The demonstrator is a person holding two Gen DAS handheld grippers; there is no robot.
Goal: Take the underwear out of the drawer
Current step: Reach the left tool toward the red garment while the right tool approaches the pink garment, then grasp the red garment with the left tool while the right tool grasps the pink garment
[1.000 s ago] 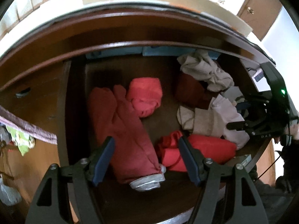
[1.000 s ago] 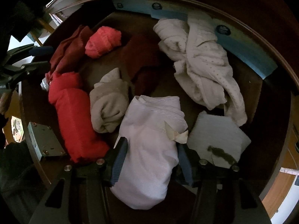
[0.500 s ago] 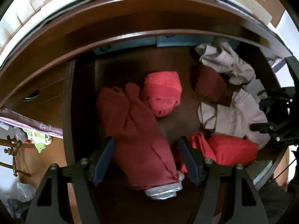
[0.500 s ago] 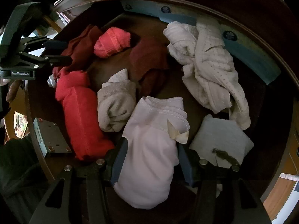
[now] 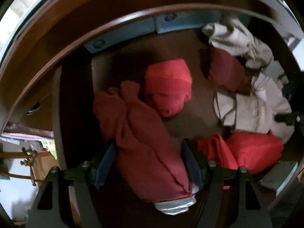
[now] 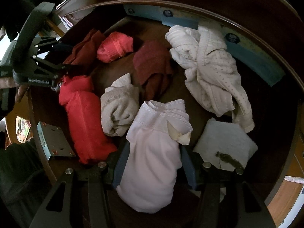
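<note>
The open wooden drawer (image 5: pixel 191 117) holds several rolled undergarments. My left gripper (image 5: pixel 148 161) points down into its left end. The open jaws straddle a dark red roll of underwear (image 5: pixel 144 142) with a grey waistband, and the cloth fills the gap between the blue pads. In the right wrist view the left gripper (image 6: pixel 38 64) hangs over that dark red roll (image 6: pixel 83 51). My right gripper (image 6: pixel 152 161) is shut on a white pair of underwear (image 6: pixel 152 152), pinched at its middle and still lying in the drawer.
Also in the drawer are a coral roll (image 5: pixel 167 87), a bright red roll (image 6: pixel 85 117), a maroon piece (image 6: pixel 152 66), a beige roll (image 6: pixel 119 110), a cream dotted garment (image 6: pixel 209 66) and a pale folded cloth (image 6: pixel 224 144). A blue strip (image 5: pixel 133 30) lines the back wall.
My left gripper has sunk and tipped further into the drawer, so the dark red roll now sits between its fingers. The right gripper keeps its hold on the white underwear.
</note>
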